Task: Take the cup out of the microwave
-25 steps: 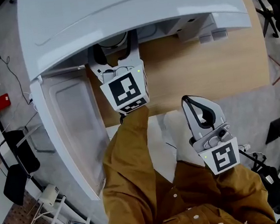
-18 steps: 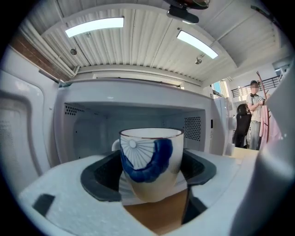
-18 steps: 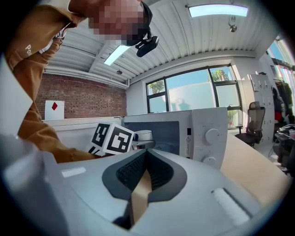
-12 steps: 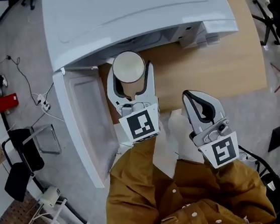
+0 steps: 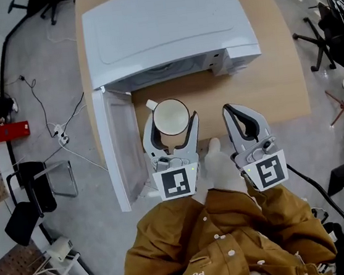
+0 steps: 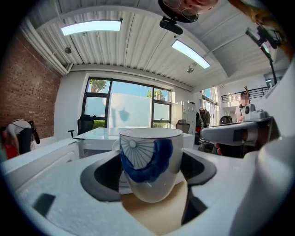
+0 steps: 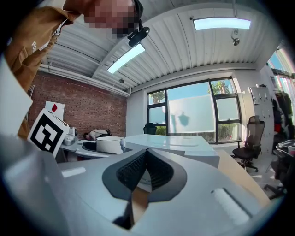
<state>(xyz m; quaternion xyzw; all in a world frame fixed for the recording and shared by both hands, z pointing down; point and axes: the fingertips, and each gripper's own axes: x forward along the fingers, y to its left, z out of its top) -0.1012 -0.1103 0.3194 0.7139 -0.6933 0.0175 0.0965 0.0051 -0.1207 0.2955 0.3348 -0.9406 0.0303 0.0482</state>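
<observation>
A white cup with a blue pattern (image 5: 171, 116) (image 6: 150, 163) is held upright between the jaws of my left gripper (image 5: 171, 127) (image 6: 152, 173), which is shut on it. The cup is outside the white microwave (image 5: 168, 28), above the wooden table (image 5: 265, 85) just in front of the oven's open cavity. The microwave door (image 5: 118, 146) hangs open to the left. My right gripper (image 5: 242, 114) (image 7: 140, 177) stands beside the left one, shut with nothing in it. In the right gripper view the cup (image 7: 109, 144) shows at the left.
The table ends close to my body. On the floor to the left lie cables (image 5: 59, 132), a red object (image 5: 9, 132) and a black chair (image 5: 33, 194). More chairs (image 5: 327, 34) stand at the right.
My left gripper has drawn back out of the microwave toward me with the cup in it. The right gripper has stayed in much the same place.
</observation>
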